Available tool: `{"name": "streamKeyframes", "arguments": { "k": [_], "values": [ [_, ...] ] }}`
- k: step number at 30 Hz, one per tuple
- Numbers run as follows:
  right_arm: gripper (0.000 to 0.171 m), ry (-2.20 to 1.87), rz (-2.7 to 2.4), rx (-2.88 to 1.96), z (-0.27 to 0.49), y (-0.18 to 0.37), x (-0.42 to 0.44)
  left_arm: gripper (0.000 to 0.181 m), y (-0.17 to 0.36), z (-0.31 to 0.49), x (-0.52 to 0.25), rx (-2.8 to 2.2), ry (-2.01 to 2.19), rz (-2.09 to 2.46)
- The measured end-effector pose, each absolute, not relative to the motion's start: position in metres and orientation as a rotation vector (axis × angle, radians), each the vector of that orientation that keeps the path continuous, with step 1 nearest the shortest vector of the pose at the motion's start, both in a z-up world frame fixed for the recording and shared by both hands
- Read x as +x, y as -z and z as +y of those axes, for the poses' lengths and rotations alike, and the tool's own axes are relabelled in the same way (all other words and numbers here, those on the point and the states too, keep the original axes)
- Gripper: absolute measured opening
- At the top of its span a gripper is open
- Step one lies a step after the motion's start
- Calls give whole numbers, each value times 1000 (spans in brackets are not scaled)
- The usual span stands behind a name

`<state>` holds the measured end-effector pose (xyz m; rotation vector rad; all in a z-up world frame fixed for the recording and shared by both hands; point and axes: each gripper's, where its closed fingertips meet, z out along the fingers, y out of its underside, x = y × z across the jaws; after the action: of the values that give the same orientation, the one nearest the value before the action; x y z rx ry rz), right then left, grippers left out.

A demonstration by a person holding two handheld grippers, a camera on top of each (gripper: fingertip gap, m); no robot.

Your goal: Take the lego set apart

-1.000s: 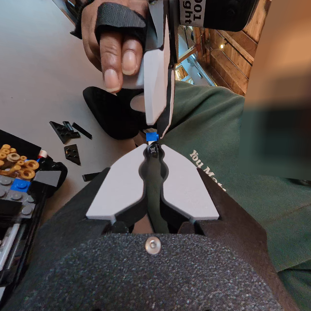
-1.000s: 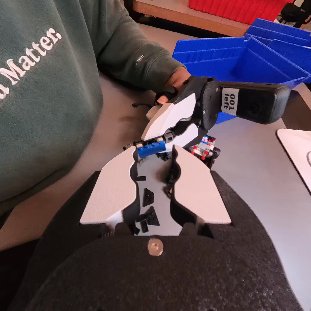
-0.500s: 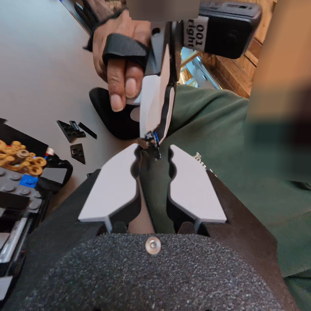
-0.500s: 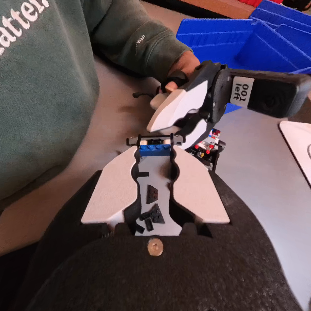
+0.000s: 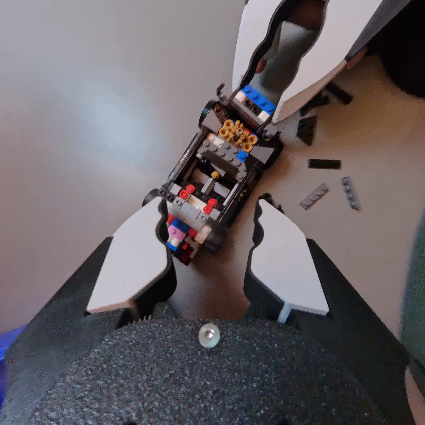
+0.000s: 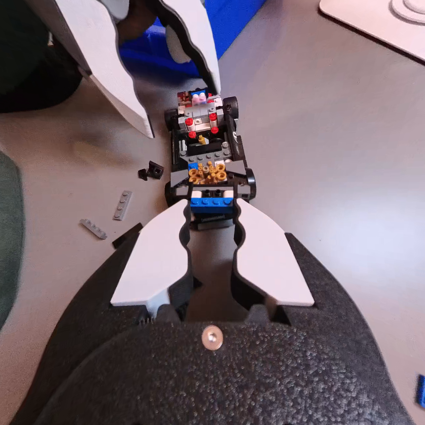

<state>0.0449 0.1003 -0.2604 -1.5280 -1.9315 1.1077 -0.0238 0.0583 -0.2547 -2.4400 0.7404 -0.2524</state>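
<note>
1. A partly stripped black toy car built of plastic bricks (image 6: 208, 147) stands on the grey tabletop (image 6: 322, 161), between the two grippers.
2. The right gripper (image 6: 212, 208) is clenched on a small blue-topped brick section (image 6: 210, 203) at the car's near end; whether that section is attached to the car or only rests against it cannot be made out.
3. The left gripper (image 5: 208, 207) is spread wide, one finger (image 5: 138, 253) overlapping the car's opposite end; contact is unclear.
4. Two loose grey studded strips (image 6: 123, 205) and small black pieces (image 6: 153, 171) lie beside the car.
5. A blue bin (image 6: 230, 25) is largely hidden behind the fingers, and motion blur softens everything.
</note>
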Motion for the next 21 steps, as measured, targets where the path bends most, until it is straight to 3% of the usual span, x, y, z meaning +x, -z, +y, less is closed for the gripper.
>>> {"name": "streamKeyframes", "arguments": {
  "k": [21],
  "values": [
    [35, -936, -2165, -1416, 107, 270, 48, 71, 274, 45, -56, -2590, -8, 715]
  ]
}}
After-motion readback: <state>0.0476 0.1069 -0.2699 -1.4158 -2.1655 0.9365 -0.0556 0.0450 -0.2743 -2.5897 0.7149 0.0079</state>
